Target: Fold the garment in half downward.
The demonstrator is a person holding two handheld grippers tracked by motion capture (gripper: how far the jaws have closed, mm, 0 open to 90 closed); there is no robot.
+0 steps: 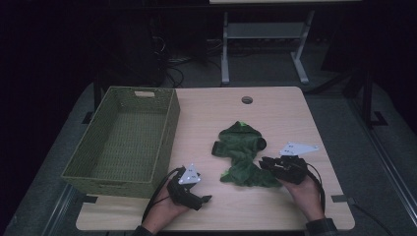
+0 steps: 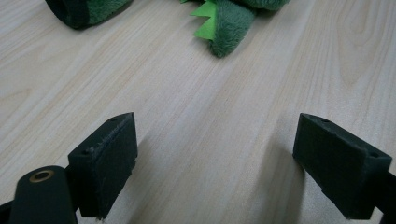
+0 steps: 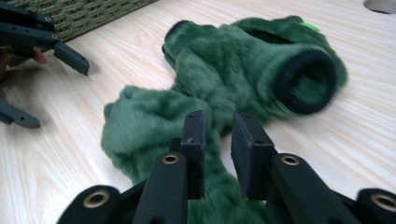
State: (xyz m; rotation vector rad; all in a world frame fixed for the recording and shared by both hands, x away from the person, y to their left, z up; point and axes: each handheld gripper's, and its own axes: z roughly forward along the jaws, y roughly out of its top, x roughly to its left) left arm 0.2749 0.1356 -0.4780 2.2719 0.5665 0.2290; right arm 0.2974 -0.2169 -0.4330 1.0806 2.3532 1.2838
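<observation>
Fingers (image 3: pixel 250 140) of my right gripper (image 3: pixel 218 135) nearly closed over the green plush garment (image 1: pixel 242 155)
My left gripper (image 2: pixel 215 154) stood wide open above the bare table (image 1: pixel 275 108), garment lying mid-table beside the wicker basket (image 1: pixel 169 123)

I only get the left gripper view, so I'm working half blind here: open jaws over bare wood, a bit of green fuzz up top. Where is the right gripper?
Observer: The right gripper is at the near end of the green plush garment. Its jaws are nearly together over a fold, but I cannot tell whether they pinch it.
Operator: Is there anywhere to put the garment?
Observer: A green woven basket stands on the left part of the table, with nothing in it.
Operator: How does the garment lie?
Observer: Crumpled, with a dark-cuffed sleeve opening turned toward the right gripper's camera.
</observation>
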